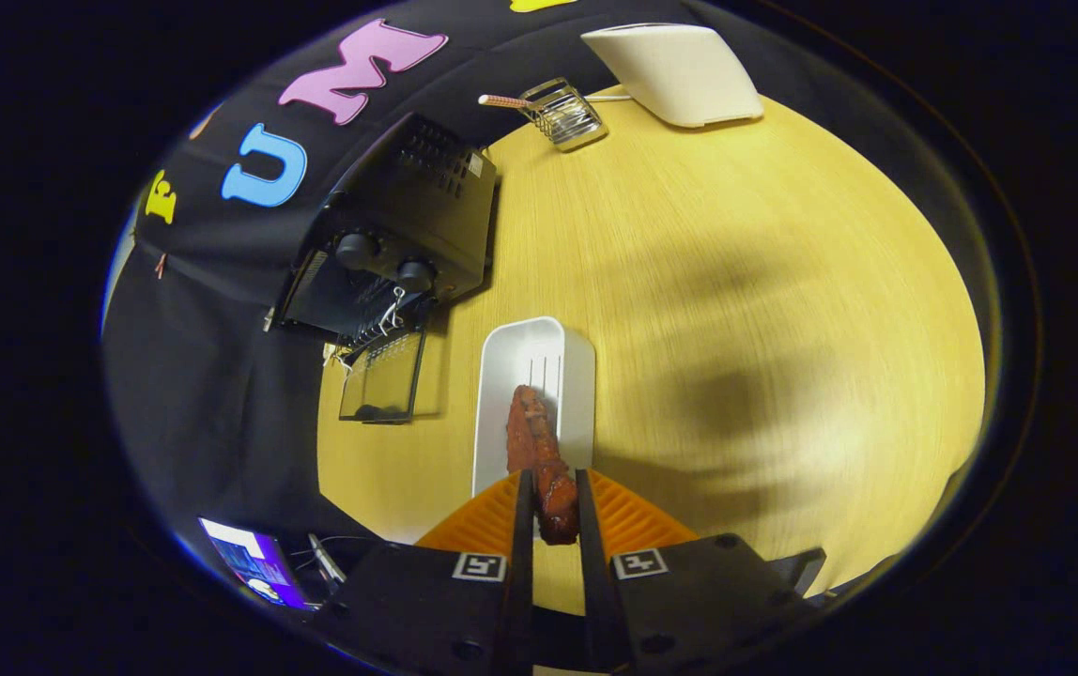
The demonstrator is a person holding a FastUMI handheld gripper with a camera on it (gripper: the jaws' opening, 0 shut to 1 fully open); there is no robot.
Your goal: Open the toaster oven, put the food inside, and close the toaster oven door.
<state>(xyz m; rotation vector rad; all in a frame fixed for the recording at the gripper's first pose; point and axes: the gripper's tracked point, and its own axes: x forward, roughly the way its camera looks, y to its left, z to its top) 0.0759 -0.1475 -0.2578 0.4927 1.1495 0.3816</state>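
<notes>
The gripper [555, 502] has its jaws clamped on a reddish-brown piece of cooked meat [539, 460], which sticks out forward between them. The meat hangs over the near end of a long white tray [520, 352] on the wooden counter [736, 282]; I cannot tell if its far tip touches the tray.

The black toaster oven [403, 239] stands beyond the tray, to the left, by the booth wall. Its glass door [384, 380] is already folded down, and the wire rack [379, 319] seems to be pulled out a little.

The main risk, I think, is the hold: the jaws press only the near end of the meat, so the long free part may swing or slip out on the way. The meat may also catch on the open door or the rack edge if it comes in too low.
</notes>
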